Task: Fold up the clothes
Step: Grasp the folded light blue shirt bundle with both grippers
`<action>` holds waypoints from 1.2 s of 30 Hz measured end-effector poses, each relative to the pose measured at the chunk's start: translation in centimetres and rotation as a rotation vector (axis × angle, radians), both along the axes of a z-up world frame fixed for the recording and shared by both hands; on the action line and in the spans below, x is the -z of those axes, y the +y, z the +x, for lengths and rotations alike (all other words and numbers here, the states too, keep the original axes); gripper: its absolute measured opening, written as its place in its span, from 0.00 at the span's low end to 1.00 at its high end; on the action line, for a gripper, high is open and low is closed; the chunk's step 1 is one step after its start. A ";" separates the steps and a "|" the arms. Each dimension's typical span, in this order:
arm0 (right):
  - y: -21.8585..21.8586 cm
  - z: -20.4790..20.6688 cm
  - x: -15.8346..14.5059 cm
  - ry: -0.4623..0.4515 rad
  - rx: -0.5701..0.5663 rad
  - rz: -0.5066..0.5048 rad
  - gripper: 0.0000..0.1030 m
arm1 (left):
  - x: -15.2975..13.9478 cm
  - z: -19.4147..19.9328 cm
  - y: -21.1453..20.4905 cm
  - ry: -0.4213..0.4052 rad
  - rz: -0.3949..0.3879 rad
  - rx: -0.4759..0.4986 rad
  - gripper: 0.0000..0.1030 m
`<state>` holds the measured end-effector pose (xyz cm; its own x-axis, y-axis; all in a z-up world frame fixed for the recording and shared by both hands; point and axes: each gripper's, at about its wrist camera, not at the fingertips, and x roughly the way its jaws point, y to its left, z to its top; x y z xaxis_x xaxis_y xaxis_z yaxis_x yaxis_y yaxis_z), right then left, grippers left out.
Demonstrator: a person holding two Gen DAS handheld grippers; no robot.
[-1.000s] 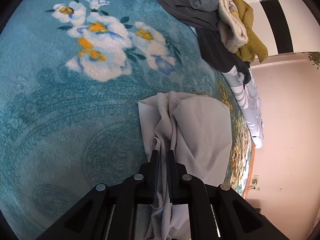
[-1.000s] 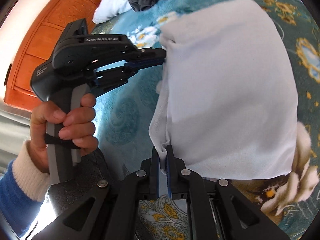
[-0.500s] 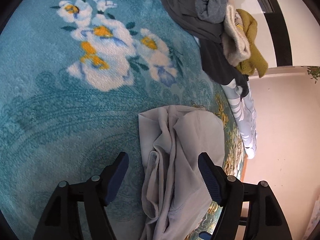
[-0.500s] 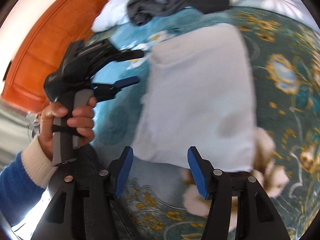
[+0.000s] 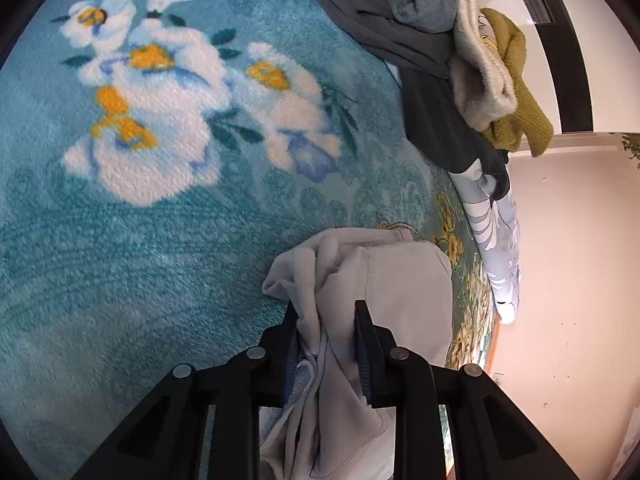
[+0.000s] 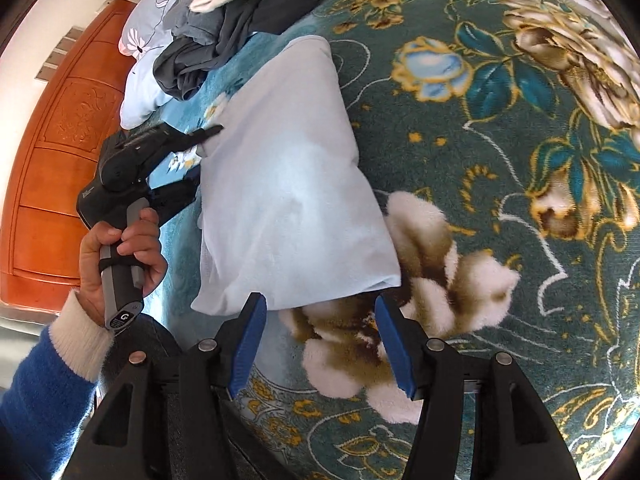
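Observation:
A folded pale grey-white garment point(image 6: 288, 208) lies on the teal floral blanket point(image 6: 500, 160). In the left wrist view its bunched edge point(image 5: 360, 280) runs between my left gripper's point(image 5: 326, 312) fingers, which stand partly closed around the folds with a gap still showing. My left gripper also shows in the right wrist view point(image 6: 200, 152), at the garment's left edge. My right gripper point(image 6: 320, 312) is open and empty, just in front of the garment's near edge.
A heap of unfolded clothes point(image 5: 420, 40), dark grey, cream and mustard, lies at the far end of the blanket point(image 5: 120, 240); it also shows in the right wrist view point(image 6: 224, 20). An orange wooden headboard point(image 6: 52, 160) and a pillow point(image 6: 140, 60) stand at left.
Both grippers let go of the garment's edge and opened. The right one drew back and stays open. The left one has come back onto the bunched edge and is narrowing around it.

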<state>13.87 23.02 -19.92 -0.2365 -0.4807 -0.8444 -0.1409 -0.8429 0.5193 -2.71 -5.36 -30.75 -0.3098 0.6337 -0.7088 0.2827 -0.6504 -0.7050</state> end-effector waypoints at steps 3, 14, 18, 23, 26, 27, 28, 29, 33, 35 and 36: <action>-0.8 -0.5 -0.3 0.014 -0.014 -0.007 0.56 | -1.6 0.0 -0.4 0.046 -0.003 -0.003 0.19; -2.7 -2.1 2.1 0.026 0.075 -0.272 0.56 | -1.6 4.4 -15.7 -0.072 -0.003 -0.419 0.19; -6.0 -4.1 4.7 -0.015 0.107 -0.399 0.56 | -1.0 6.1 -17.8 -0.106 0.000 -0.427 0.19; -8.9 -6.1 7.0 -0.040 0.190 -0.439 0.56 | -1.0 6.5 -18.2 -0.106 0.028 -0.421 0.19; -8.8 -6.4 7.4 -0.017 0.282 -0.464 0.56 | -1.2 6.4 -18.2 -0.108 0.030 -0.419 0.19; -8.8 -6.5 7.5 -0.013 0.301 -0.463 0.56 | -1.2 6.3 -18.1 -0.109 0.032 -0.419 0.19; -8.9 -6.6 7.4 -0.012 0.311 -0.456 0.55 | -1.3 6.4 -18.2 -0.109 0.034 -0.419 0.19; -9.1 -6.7 7.3 -0.012 0.313 -0.438 0.45 | -1.4 6.5 -18.2 -0.109 0.037 -0.420 0.19; -8.8 -7.9 7.3 -0.050 0.324 -0.400 0.08 | -2.0 6.6 -17.9 -0.099 0.021 -0.396 0.19; -7.7 -8.9 6.4 -0.023 0.326 -0.404 0.07 | -2.5 6.3 -17.2 -0.095 0.008 -0.350 0.19; -7.1 -9.4 5.8 -0.004 0.324 -0.402 0.07 | -2.7 6.2 -16.7 -0.097 0.002 -0.321 0.19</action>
